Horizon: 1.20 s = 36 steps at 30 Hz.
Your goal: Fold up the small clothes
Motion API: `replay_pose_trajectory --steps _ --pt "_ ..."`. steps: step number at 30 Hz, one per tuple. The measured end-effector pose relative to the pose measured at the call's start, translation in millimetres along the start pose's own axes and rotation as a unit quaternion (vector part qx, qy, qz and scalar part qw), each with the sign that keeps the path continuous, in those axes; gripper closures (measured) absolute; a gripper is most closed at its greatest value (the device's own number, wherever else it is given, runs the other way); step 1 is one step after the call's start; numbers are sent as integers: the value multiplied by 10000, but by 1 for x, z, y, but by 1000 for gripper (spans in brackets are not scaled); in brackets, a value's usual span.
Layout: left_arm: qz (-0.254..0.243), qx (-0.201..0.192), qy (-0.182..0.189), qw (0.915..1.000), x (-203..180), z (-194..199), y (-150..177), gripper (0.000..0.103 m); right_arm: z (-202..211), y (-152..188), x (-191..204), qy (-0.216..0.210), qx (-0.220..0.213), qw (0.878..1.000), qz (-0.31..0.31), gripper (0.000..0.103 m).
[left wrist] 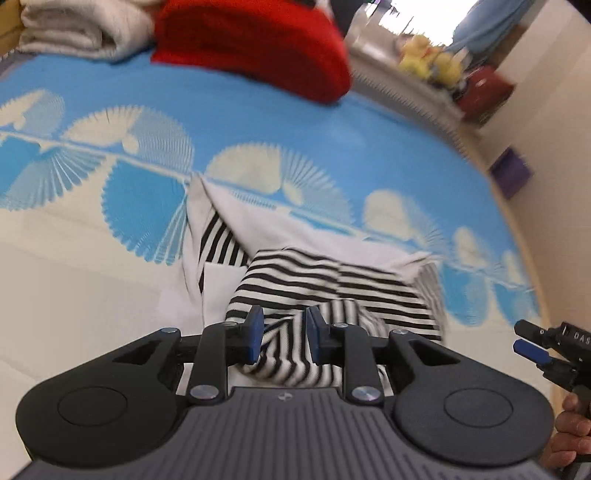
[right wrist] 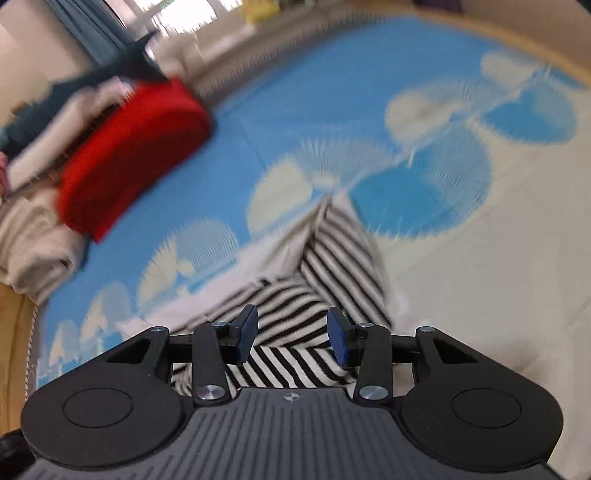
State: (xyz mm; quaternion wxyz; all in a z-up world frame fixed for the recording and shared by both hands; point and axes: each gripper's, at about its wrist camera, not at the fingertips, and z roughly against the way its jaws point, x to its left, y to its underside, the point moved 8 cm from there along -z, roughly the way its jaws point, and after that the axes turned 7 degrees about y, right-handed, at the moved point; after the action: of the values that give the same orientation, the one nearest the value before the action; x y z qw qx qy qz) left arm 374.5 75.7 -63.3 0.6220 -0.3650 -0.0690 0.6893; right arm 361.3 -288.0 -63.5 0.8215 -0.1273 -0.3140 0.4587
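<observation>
A small black-and-white striped garment (left wrist: 325, 280) with white panels lies crumpled on a blue and cream patterned mat (left wrist: 258, 118). My left gripper (left wrist: 284, 334) hangs just over its near edge, jaws partly apart, with a striped fold bunched between the blue pads (left wrist: 255, 336). My right gripper (right wrist: 291, 339) is open over the same garment (right wrist: 332, 251), nothing between its pads (right wrist: 338, 338). The right gripper also shows at the far right of the left wrist view (left wrist: 532, 349). Both views are motion-blurred.
A folded red cloth (left wrist: 255, 44) and a folded beige towel (left wrist: 77, 29) lie at the mat's far side; they also show in the right wrist view, the red cloth (right wrist: 129, 155) and the towel (right wrist: 33, 240). Yellow soft toys (left wrist: 432, 59) and a wooden bed edge (left wrist: 524, 236) are at the right.
</observation>
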Motion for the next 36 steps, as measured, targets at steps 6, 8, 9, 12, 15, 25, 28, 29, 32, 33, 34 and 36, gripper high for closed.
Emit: replay_pose_trajectory --steps 6,8,9,12,15,25,28,29,32,33,34,36 --pt "-662 -427 68 9969 -6 85 63 76 88 33 -42 -425 -509 9967 466 52" --pt "-677 -390 15 9969 3 91 98 76 94 53 -67 -290 -573 9962 591 52" --pt "-659 -343 -25 9972 9 91 113 76 91 65 -81 -64 -562 9964 635 52" --pt "-590 -134 -186 9980 30 74 160 76 78 104 -121 289 -326 9975 555 52" --pt "-153 573 -386 9975 50 53 192 68 57 133 -149 637 254 9971 318 51" --pt "1065 1101 -692 9858 100 34 216 43 17 167 -177 1108 1089 9876 233 50" --pt "1149 1310 -637 9826 98 26 225 43 12 177 -174 1214 1187 9848 374 49" --pt "1132 1331 -707 9821 99 24 226 43 13 178 -174 1216 1218 9843 400 49" --pt "1195 1345 -914 9794 105 20 231 43 11 187 -177 1305 1319 9816 447 49" --pt "1269 1338 -940 9783 107 20 232 43 12 187 -178 1332 1323 9813 433 49" --pt "1339 1314 -970 9774 109 20 233 43 13 187 -179 1346 1318 9813 402 49" --pt "1400 1275 -1010 9767 111 20 235 43 13 187 -180 1344 1306 9816 367 49"
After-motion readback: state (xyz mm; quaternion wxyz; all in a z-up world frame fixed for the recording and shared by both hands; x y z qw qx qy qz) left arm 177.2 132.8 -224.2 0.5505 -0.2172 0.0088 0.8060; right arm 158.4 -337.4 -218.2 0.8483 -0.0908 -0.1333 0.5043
